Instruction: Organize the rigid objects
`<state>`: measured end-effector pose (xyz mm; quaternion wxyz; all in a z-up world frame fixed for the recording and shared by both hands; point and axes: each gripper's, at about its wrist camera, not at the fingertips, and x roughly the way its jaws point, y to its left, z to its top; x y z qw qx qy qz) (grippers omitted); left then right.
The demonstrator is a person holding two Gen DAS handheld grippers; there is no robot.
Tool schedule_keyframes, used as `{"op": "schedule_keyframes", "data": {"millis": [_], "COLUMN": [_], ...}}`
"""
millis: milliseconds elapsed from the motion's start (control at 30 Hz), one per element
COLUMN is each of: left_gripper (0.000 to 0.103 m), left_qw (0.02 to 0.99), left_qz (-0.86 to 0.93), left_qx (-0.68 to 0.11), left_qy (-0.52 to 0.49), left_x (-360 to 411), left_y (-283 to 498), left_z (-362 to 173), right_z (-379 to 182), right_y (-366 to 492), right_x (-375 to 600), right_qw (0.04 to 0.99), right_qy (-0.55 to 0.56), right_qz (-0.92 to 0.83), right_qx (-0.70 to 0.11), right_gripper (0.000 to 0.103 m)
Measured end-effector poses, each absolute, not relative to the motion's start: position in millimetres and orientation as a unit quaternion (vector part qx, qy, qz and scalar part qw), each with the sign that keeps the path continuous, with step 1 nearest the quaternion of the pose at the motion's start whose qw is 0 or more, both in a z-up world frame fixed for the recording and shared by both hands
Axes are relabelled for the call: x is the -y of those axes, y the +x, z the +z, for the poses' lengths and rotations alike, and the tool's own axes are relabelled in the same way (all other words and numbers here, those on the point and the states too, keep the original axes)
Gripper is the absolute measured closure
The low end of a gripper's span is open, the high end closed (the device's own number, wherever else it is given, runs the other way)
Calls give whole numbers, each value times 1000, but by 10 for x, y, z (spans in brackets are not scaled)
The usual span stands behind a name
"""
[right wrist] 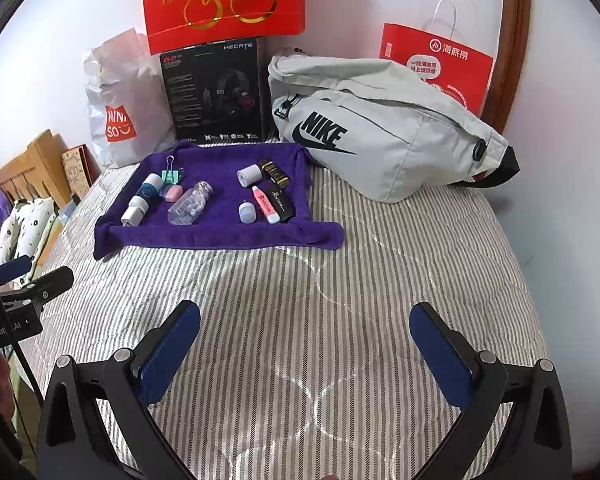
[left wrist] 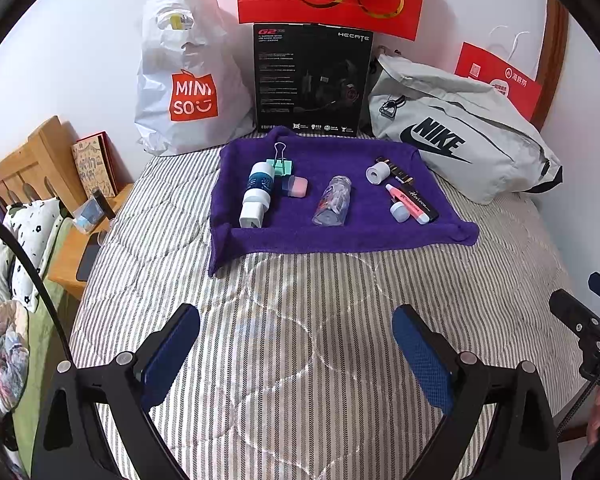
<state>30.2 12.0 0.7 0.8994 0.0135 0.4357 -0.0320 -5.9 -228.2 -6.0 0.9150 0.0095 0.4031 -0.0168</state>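
Both grippers hang low over the striped quilted bed (left wrist: 300, 320), short of the purple towel (left wrist: 340, 236) that carries the small rigid things. The left gripper (left wrist: 296, 356) has its blue-padded fingers (left wrist: 172, 356) spread wide with nothing between them; the right gripper (right wrist: 304, 356) is spread just as wide and equally empty.

Everything to be sorted lies ahead of the fingers, toward the wall. In the left wrist view the towel sits straight ahead; in the right wrist view it sits ahead and off to the left. So the left gripper looks better lined up with the left-hand cluster: the white and teal cylindrical tube (left wrist: 258, 188), the mint-green binder clip (left wrist: 282, 162), the pink and blue eraser-like block (left wrist: 296, 187) and, nearer the middle, the clear plastic pill bottle (left wrist: 334, 204). The tube and the bottle both lie on their sides with their long axes running roughly away from the fingers, so a grasp across their width would need little wrist turn.

The right-hand cluster is the white tape roll (right wrist: 249, 175), the small lilac cap-shaped piece (right wrist: 247, 213), the pink highlighter pen (right wrist: 266, 204) and a black flat stick beside it (right wrist: 282, 202), perhaps a flash drive, though the lettering is too small to tell. The pen and stick lie touching, slanting toward the right near corner, and seem the right gripper's fairer reach.
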Motion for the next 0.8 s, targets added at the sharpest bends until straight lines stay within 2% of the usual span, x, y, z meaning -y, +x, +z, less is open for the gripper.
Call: {"op": "schedule_keyframes", "data": {"millis": [800], "left_gripper": [5], "left_qw": [899], "left_qz": [-38], "left_qx": [-435], "left_qy": [20], "left_x": [-135], "left_y": [325], "left_z": [22], "right_z": [-56], "right_y": [-66], "right_x": [2282], "right_qw": [915], "right_qy": [6], "right_qz": [-17], "right_qx": [-403], "right_gripper": [0]}}
